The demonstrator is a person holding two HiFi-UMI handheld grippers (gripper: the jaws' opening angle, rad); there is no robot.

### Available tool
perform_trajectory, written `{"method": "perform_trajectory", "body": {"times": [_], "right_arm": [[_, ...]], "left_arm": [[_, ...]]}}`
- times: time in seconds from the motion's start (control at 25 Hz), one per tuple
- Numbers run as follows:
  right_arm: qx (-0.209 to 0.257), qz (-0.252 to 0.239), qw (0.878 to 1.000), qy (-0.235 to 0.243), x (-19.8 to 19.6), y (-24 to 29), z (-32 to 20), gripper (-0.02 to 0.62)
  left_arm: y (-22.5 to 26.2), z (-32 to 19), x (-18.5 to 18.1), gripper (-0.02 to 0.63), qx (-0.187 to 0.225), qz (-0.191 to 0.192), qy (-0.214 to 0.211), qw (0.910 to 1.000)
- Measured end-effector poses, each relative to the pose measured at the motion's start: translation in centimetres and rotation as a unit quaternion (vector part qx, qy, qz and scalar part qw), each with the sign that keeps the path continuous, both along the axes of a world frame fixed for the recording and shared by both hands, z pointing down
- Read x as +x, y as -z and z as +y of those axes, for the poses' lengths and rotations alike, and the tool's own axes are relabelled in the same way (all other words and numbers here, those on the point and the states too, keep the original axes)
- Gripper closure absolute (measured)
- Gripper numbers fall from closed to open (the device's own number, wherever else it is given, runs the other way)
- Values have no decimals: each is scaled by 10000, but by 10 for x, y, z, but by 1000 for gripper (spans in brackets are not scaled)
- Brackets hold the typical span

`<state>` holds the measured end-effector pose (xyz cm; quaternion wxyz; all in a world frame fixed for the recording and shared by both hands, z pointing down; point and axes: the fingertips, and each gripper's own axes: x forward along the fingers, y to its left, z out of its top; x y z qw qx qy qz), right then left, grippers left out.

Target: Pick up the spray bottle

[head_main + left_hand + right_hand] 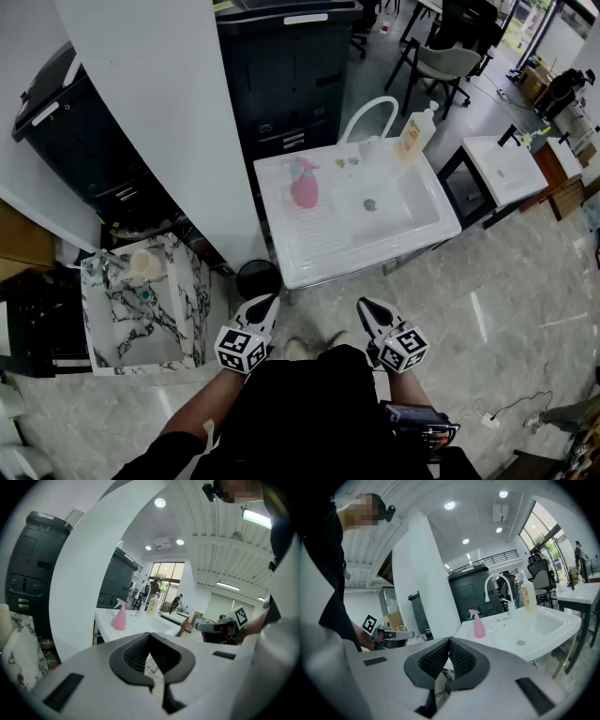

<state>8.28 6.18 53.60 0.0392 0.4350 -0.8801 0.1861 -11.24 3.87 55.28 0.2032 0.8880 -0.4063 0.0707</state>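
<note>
The left gripper (265, 300) and right gripper (367, 307) are hovering, both clenched empty.
A pink spray bottle (303, 184) is standing on the sink (309, 267) beyond.

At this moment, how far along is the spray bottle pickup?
Nothing looks done: the pink spray bottle stands untouched on the drainboard of the white sink. In hand: nothing; the left gripper and right gripper have jaws shut, empty, short of the sink. Still to do: approach, open, grasp, lift.

The right gripper (449, 643) holds its jaws together, empty. Beyond, the pink spray bottle (479, 627) stands upright on the white sink (555, 631), left of its basin; a yellow soap bottle (529, 598) stands at its back rim.
</note>
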Motion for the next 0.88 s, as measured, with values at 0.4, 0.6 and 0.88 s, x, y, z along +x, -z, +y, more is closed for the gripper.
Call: {"method": "perform_trajectory", "body": {"times": [0.4, 0.6, 0.88], "right_arm": [[129, 2, 9999, -29, 6, 8, 2, 569], [113, -43, 9999, -96, 15, 3, 12, 569], [125, -152, 9997, -151, 32, 7, 18, 569]], "left_arm": [[12, 8, 8, 598, 158, -32, -157, 9997], [10, 14, 16, 598, 121, -101, -115, 9998], [10, 26, 28, 598, 60, -168, -22, 9998]]}}
